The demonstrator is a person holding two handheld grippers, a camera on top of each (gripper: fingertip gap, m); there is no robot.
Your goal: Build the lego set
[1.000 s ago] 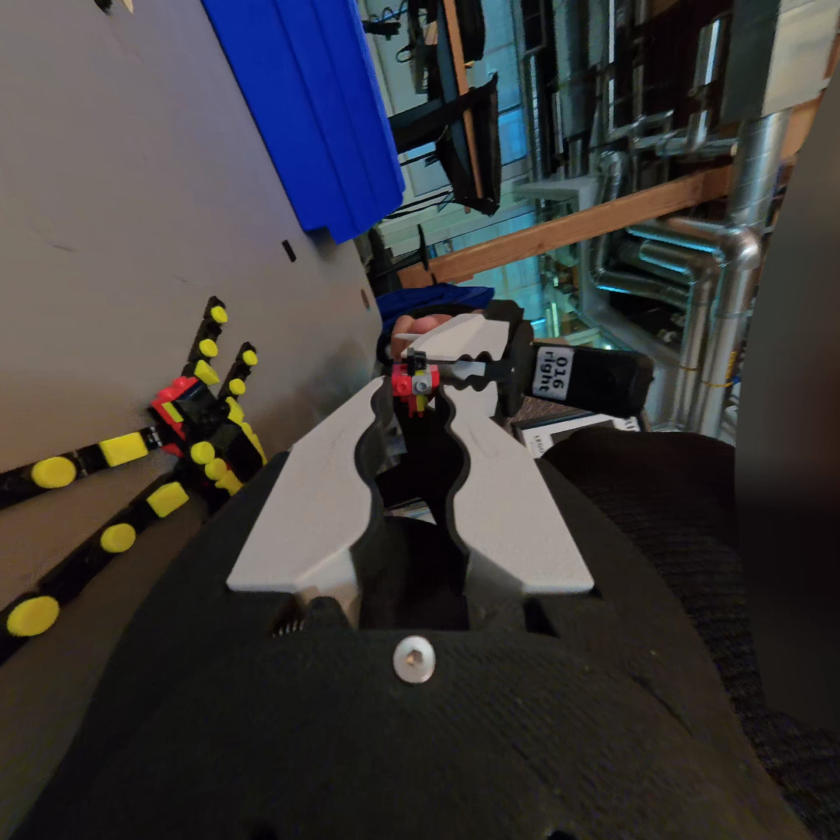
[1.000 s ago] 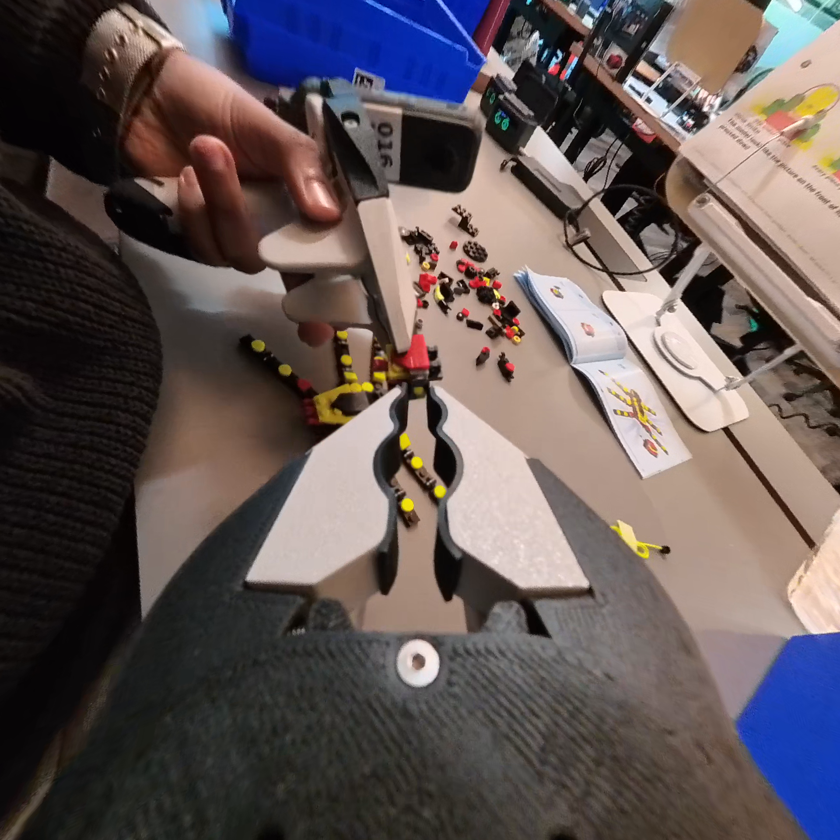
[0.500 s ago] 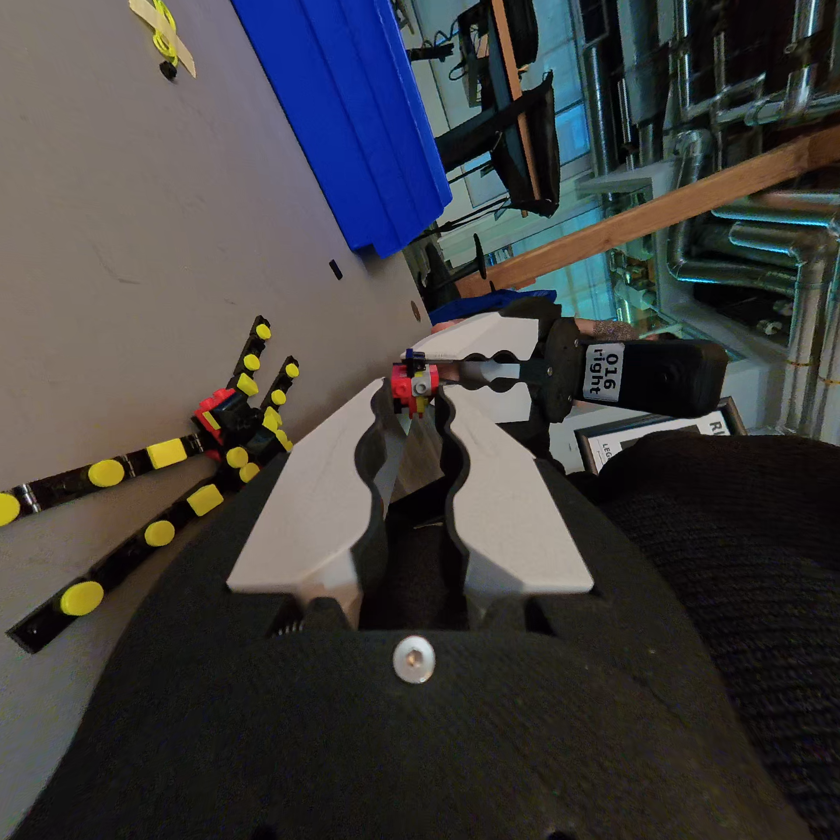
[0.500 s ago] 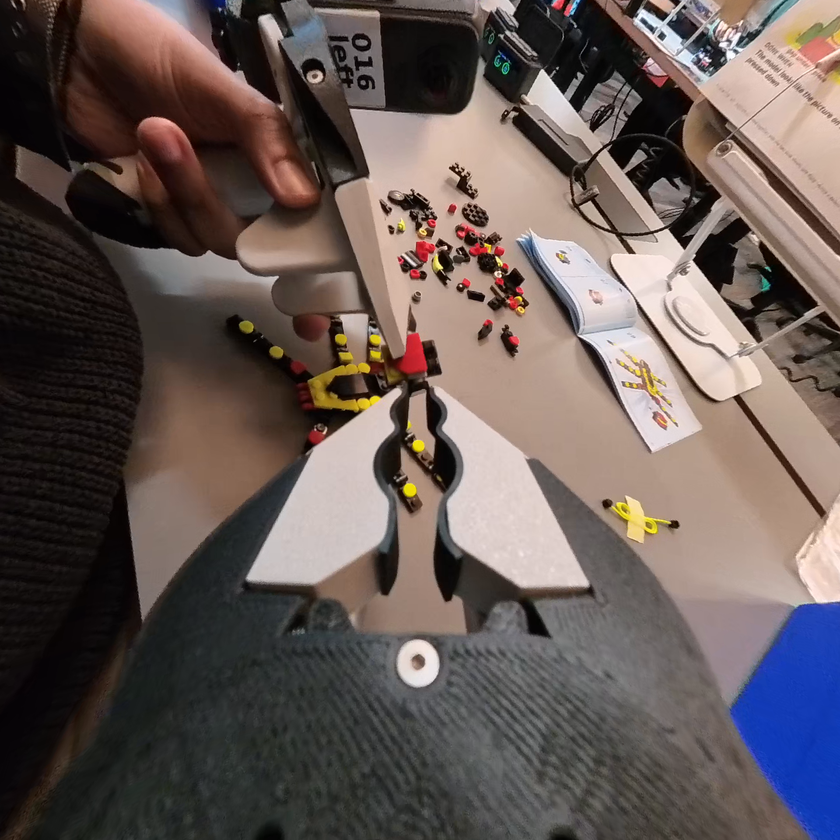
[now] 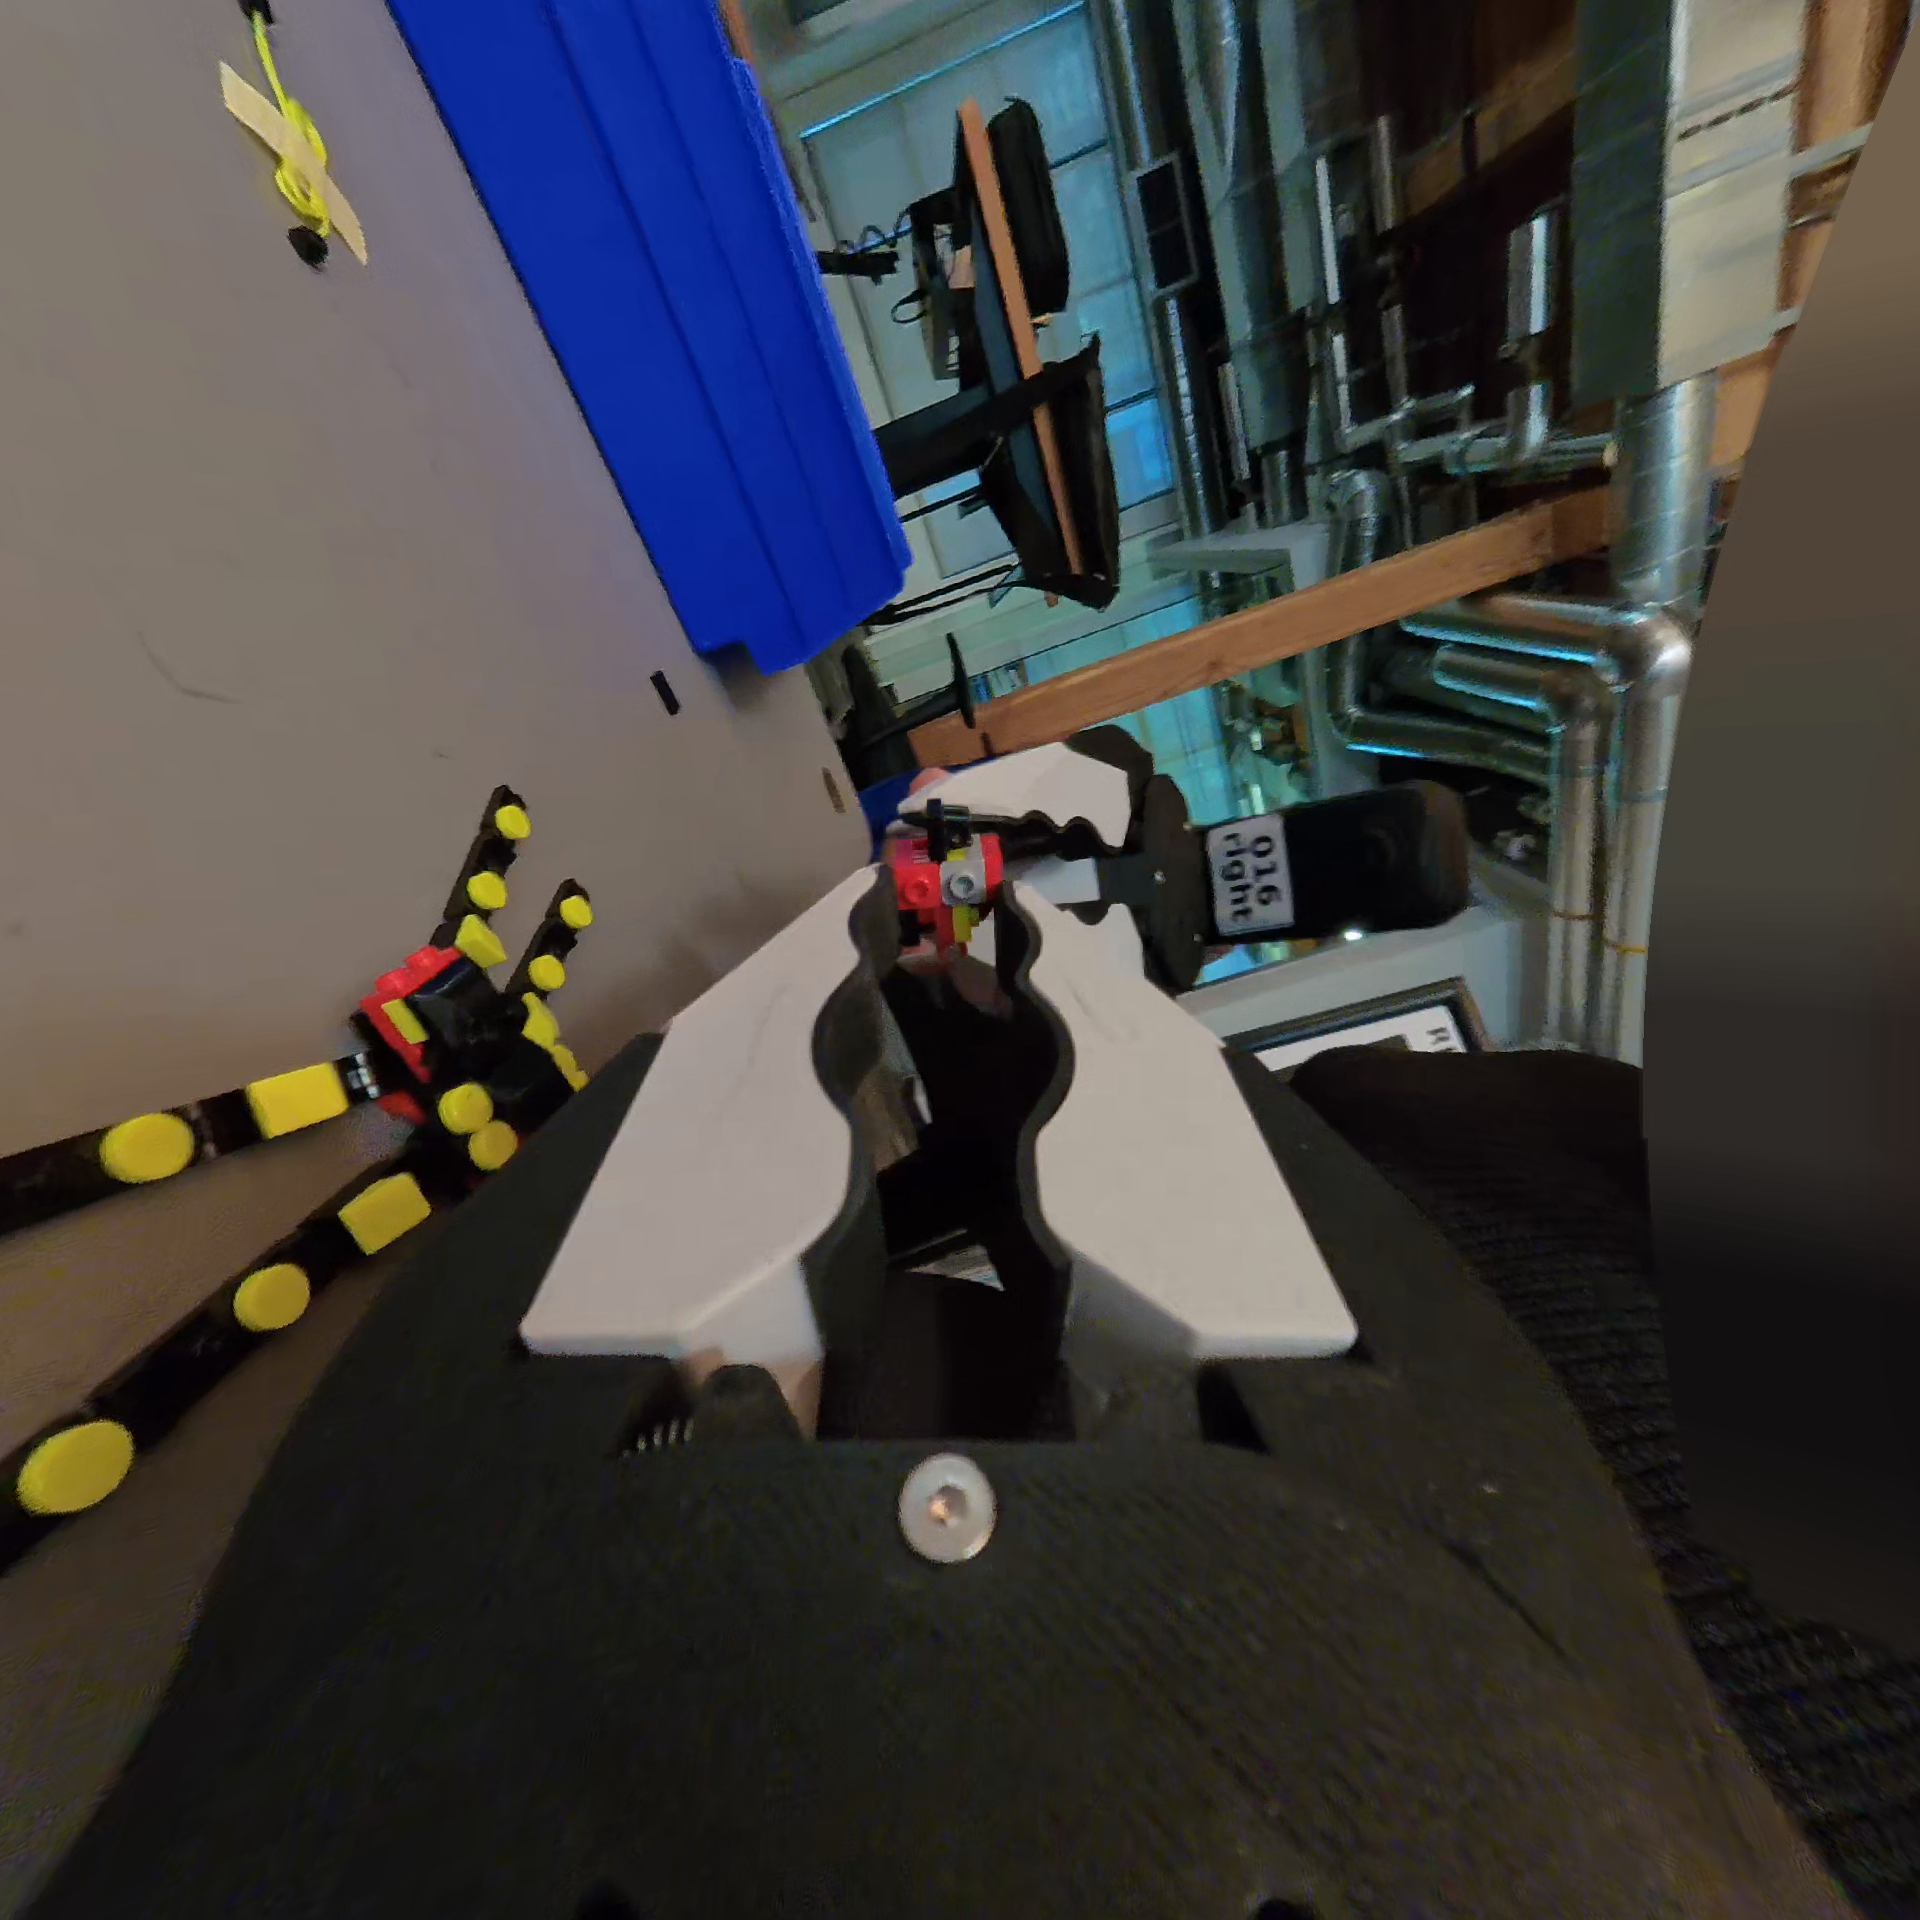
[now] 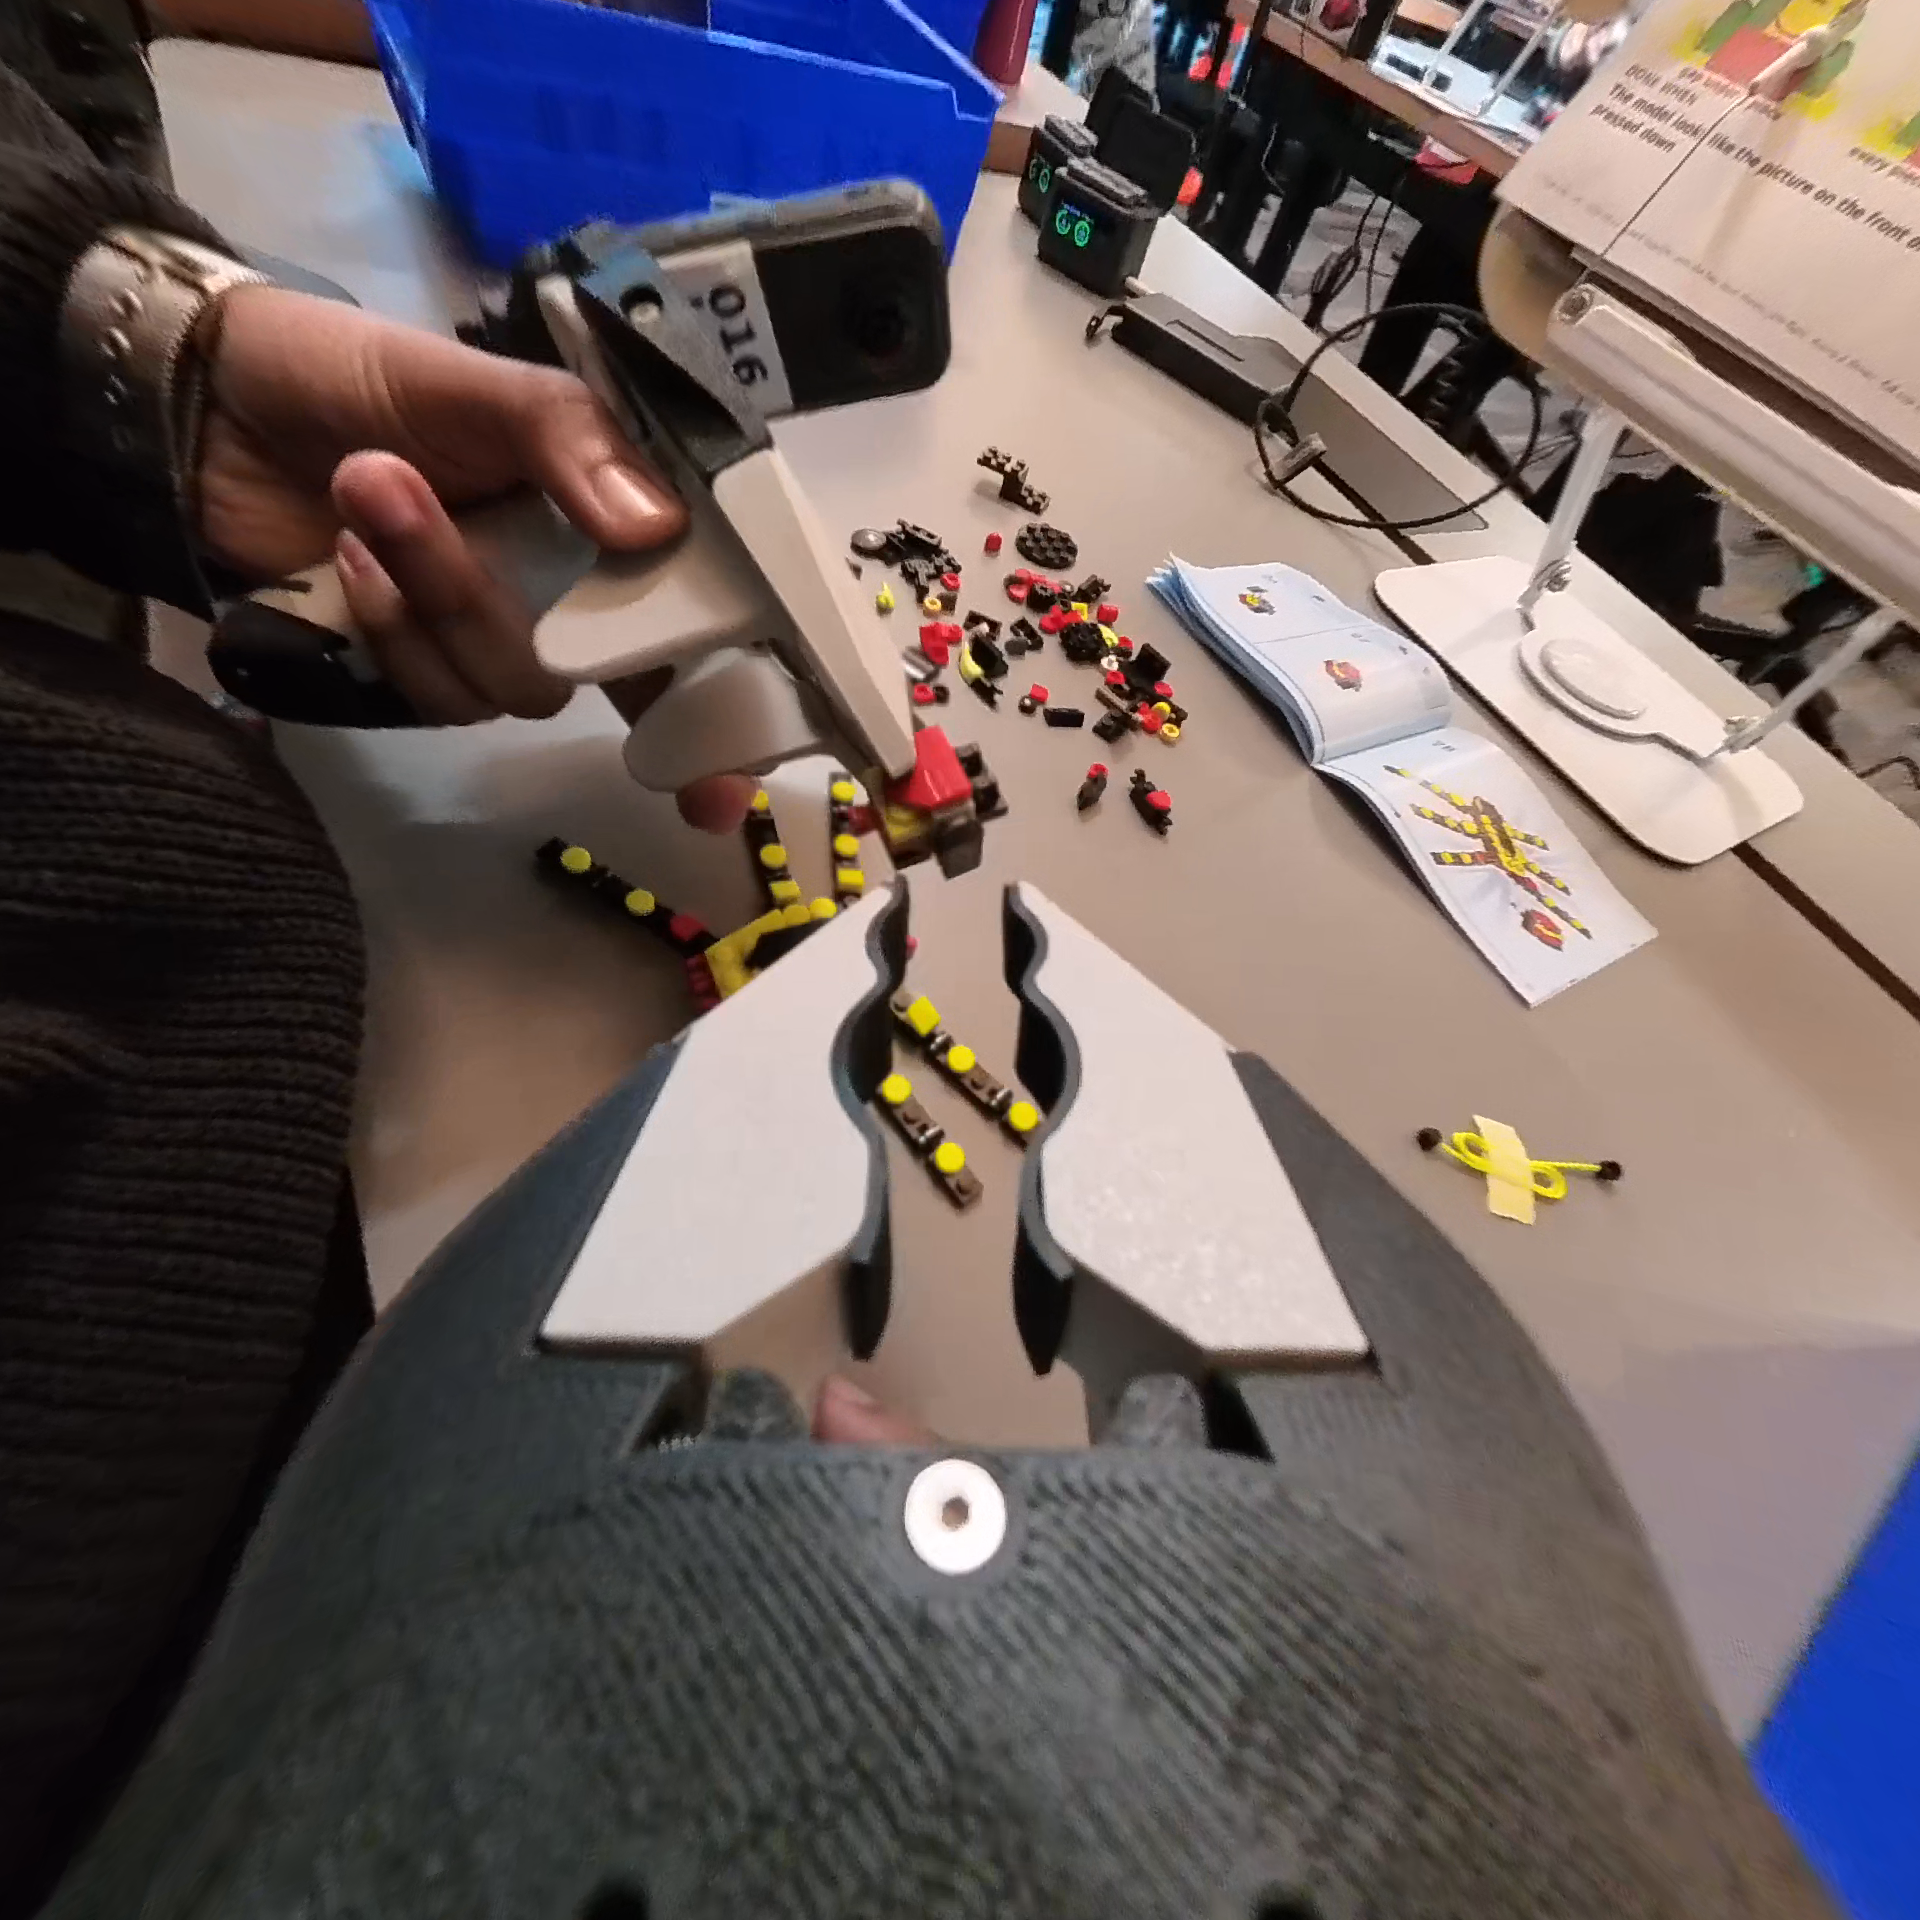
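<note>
My left gripper point(image 5: 940, 902) is shut on a small red, yellow and grey lego sub-assembly point(image 5: 943, 883) and holds it in the air. In the right wrist view the left gripper point(image 6: 891, 756), in a person's hand, grips that red-topped sub-assembly point(image 6: 933, 795) above the table. My right gripper point(image 6: 956, 902) is open and empty, its tips just below the sub-assembly and apart from it. It also shows in the left wrist view point(image 5: 982, 831), just behind the piece. The black, yellow-studded legged model point(image 6: 764, 930) lies on the table beneath; it shows in the left wrist view point(image 5: 447, 1029) too.
A pile of loose red, black and yellow pieces point(image 6: 1039, 634) lies farther back. An open instruction booklet point(image 6: 1382, 748) and a white lamp base point(image 6: 1590, 707) are at the right. A blue bin point(image 6: 675, 114) stands at the back. A yellow string with tape point(image 6: 1512, 1174) lies at the right. Only a small space, under 4 cm, lies between the two pairs of fingers.
My right gripper has opened, let go of the small sub-assembly and drawn back a little. My left gripper keeps hold of it and has tilted.
</note>
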